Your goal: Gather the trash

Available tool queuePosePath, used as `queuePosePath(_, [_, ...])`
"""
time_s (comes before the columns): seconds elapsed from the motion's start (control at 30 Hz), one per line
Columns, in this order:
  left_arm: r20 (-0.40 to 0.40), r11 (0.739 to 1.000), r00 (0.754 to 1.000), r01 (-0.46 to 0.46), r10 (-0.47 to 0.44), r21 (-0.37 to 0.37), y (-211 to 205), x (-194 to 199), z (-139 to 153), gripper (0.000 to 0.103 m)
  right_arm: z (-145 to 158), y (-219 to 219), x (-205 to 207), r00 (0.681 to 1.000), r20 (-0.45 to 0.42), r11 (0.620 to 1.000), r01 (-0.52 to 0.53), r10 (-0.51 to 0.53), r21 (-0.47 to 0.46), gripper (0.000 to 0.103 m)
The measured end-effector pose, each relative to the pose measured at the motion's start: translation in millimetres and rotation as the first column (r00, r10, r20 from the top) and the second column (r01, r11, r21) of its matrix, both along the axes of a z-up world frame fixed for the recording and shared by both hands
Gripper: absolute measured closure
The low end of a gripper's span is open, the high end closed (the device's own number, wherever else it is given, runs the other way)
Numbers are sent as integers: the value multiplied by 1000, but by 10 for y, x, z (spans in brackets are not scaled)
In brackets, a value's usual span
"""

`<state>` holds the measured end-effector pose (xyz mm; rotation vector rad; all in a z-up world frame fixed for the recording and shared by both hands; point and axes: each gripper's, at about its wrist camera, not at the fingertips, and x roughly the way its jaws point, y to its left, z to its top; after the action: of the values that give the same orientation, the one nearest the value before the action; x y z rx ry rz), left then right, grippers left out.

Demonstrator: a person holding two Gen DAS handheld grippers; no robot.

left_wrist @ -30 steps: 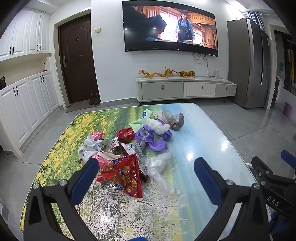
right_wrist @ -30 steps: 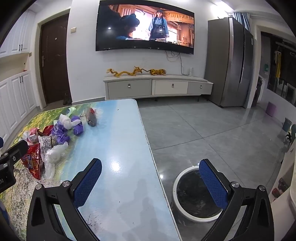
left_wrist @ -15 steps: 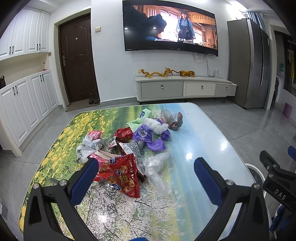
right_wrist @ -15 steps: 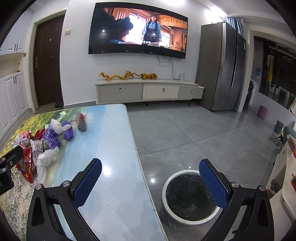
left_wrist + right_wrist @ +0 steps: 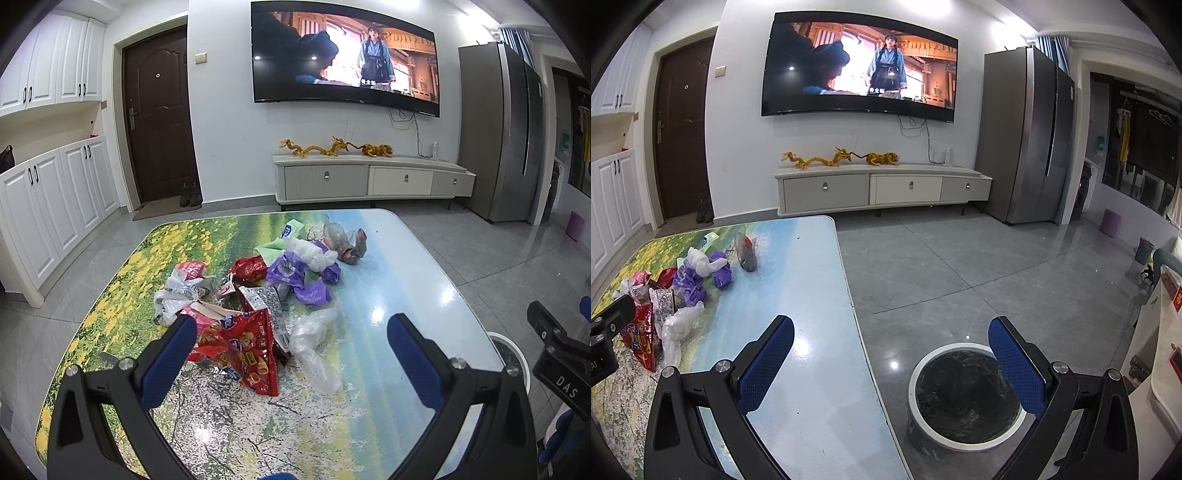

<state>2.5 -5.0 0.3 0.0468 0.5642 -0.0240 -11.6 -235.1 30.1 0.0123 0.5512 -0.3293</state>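
A heap of trash lies on the flower-print table (image 5: 258,424): a red snack bag (image 5: 240,350), a clear plastic bag (image 5: 314,343), purple wrappers (image 5: 295,275), a white wad (image 5: 312,254) and a crumpled bottle (image 5: 347,243). My left gripper (image 5: 290,350) is open and empty, above the table just short of the red bag. My right gripper (image 5: 892,356) is open and empty, over the table's right edge. A white-rimmed bin with a black liner (image 5: 964,398) stands on the floor right of the table. The heap also shows in the right wrist view (image 5: 665,295).
A grey tiled floor (image 5: 960,266) lies right of the table. A TV cabinet (image 5: 369,179) and wall TV are at the back, a fridge (image 5: 1030,136) at the right, white cupboards (image 5: 55,192) at the left. The right gripper's body (image 5: 561,369) shows at the left view's right edge.
The left gripper has drawn back slightly and the heap sits a little farther off. The right gripper has swung right, so the bin now shows more fully between its fingers.
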Motion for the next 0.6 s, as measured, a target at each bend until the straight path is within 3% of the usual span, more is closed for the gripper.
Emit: queuePosePath(0.6, [-7,1000,1000,-1,1,-9,-18,-11,-3,0,17,-11,-21,1000,5,1000,2,-2,6,0])
